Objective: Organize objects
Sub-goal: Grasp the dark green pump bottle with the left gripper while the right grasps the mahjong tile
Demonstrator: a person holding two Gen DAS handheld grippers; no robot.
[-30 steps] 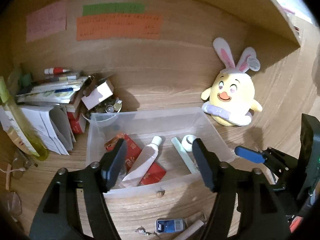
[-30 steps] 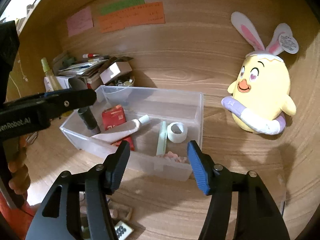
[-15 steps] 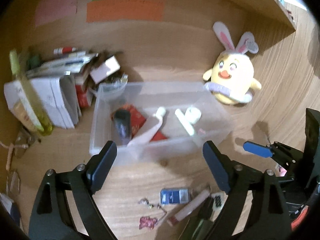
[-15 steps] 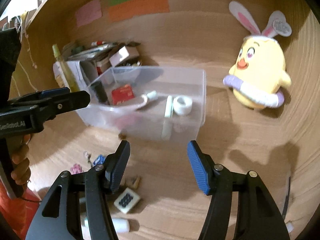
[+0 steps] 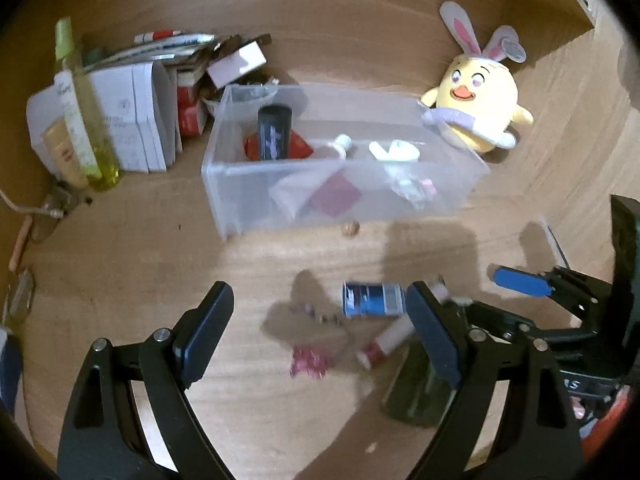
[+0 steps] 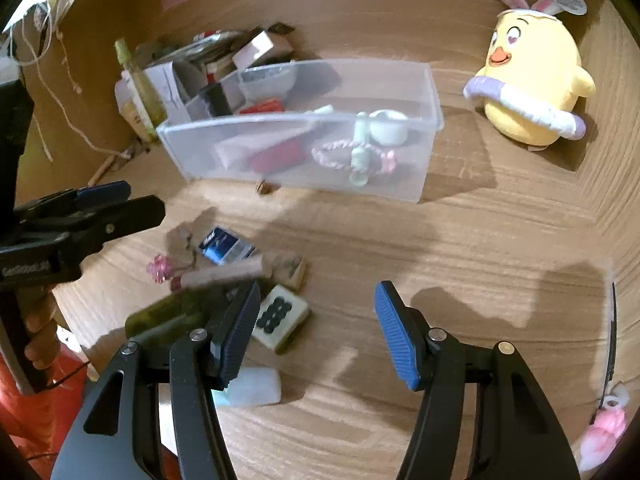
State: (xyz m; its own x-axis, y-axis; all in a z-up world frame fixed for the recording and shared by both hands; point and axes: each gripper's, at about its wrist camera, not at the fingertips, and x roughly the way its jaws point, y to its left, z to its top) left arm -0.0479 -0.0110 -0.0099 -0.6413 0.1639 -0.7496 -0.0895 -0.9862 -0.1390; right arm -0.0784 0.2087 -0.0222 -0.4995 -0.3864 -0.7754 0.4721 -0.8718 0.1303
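Your left gripper (image 5: 316, 330) and right gripper (image 6: 316, 330) both hang spread and empty at the bottom of their frames. Mid-frame lie the blue-and-white packet (image 5: 372, 299) and green-backed mahjong tile (image 6: 280, 317); above stands the clear plastic bin (image 5: 256, 196) holding a black cylinder (image 5: 274, 132).

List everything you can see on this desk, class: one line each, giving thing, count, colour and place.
bin: 1, clear plastic, desk centre, near the back.
dark tube: 1, black, upright in the bin's left end.
tape roll: 1, white, inside the bin, right part.
plush chick: 1, yellow with bunny ears, right of the bin.
blue packet: 1, blue and white, on the desk in front of the bin.
mahjong tile: 1, cream with dark dots, beside the right tongs.
box pile: several, mostly white, left of the bin.
left tongs: 1, black, open, empty.
right tongs: 1, black with blue pads, open, empty.
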